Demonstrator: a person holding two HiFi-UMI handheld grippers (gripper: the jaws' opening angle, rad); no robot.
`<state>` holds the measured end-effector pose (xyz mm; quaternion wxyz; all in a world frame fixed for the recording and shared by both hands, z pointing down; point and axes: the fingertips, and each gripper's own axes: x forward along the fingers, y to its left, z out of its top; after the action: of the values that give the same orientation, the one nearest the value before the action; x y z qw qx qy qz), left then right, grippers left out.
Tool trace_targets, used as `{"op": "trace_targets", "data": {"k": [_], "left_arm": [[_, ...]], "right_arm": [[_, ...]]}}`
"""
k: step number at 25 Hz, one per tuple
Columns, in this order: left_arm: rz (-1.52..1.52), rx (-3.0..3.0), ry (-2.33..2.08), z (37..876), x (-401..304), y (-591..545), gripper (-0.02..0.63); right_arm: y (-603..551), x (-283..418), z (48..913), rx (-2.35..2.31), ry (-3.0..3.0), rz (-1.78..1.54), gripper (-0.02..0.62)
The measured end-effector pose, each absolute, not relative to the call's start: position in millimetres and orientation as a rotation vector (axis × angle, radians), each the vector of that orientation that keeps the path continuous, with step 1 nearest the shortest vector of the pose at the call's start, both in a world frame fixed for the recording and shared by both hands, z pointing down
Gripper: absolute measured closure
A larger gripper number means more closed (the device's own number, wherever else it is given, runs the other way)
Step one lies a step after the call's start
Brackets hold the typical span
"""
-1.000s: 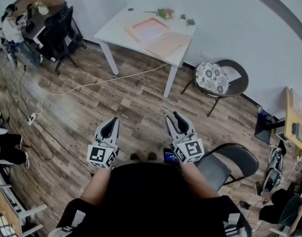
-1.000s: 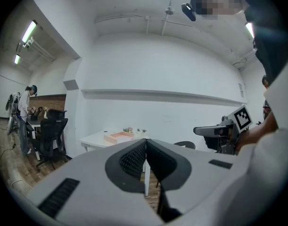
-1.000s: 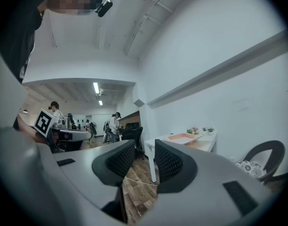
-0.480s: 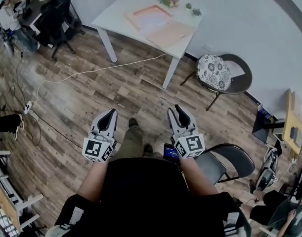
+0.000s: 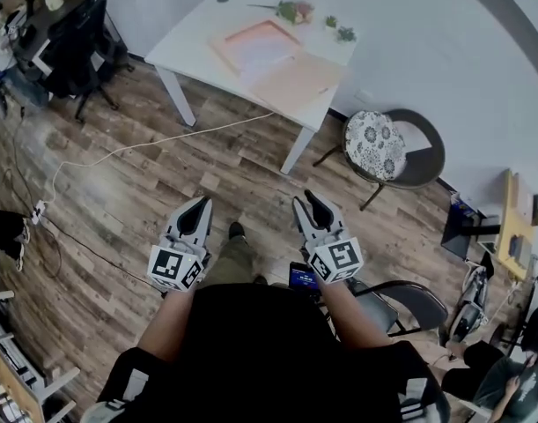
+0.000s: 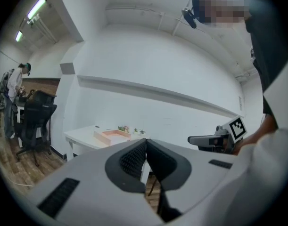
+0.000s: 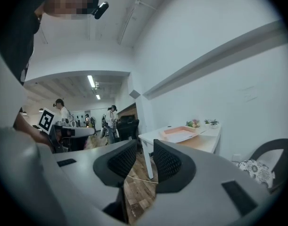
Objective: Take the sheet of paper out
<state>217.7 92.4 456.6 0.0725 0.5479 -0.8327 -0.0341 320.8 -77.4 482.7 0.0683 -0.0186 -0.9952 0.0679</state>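
Jaws of the left gripper (image 6: pixel 145 143) are closed tip to tip with nothing between them, while those of the right gripper (image 7: pixel 144 149) stand a little apart, a narrow gap between the ribbed pads with only floor visible through it. Both grippers are held side by side in front of the person's dark top, pointing roughly level toward the far wall, over a wide wood-plank floor (image 5: pixel 136 192) and well apart from the task's things. A white surface (image 5: pixel 194 47) stands against the pale wall across that floor. To its right sits a round dark chair (image 5: pixel 418 152) with a patterned cushion (image 5: pixel 374 141), and a dark folding chair (image 5: pixel 405 302) stands just beside the person's right arm. A black office chair (image 5: pixel 75 47) stands at the upper left of the head view. A white cable (image 5: pixel 145 148) trails over the planks from under the surface toward the left. On the surface lies a shallow pink tray (image 5: pixel 223 57), and the sheet of paper (image 5: pixel 255 47) rests flat inside it, pale against the pink rim. Just beside the tray, nearer the chair, lies a flat tan board (image 5: pixel 297 77). At the back edge of the surface, near the wall, lie a small bunch of flowers (image 5: pixel 293 11) and two tiny green plants (image 5: pixel 343 33). Several people stand in the distance in the right gripper view.
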Motion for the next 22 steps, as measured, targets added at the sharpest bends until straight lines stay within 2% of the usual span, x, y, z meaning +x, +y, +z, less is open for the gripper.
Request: {"op": "trace_targets", "data": {"k": [13, 22], "left_arm": [[-0.116, 1.754, -2.467, 437, 55, 41, 0.601], [-0.139, 1.759, -2.447, 448, -17, 20, 0.601]], "right_arm": [[-99, 152, 453, -0.192, -3.006, 0.230, 0.491], [-120, 85, 456, -0.208, -2.997, 0.388, 0.469]]}}
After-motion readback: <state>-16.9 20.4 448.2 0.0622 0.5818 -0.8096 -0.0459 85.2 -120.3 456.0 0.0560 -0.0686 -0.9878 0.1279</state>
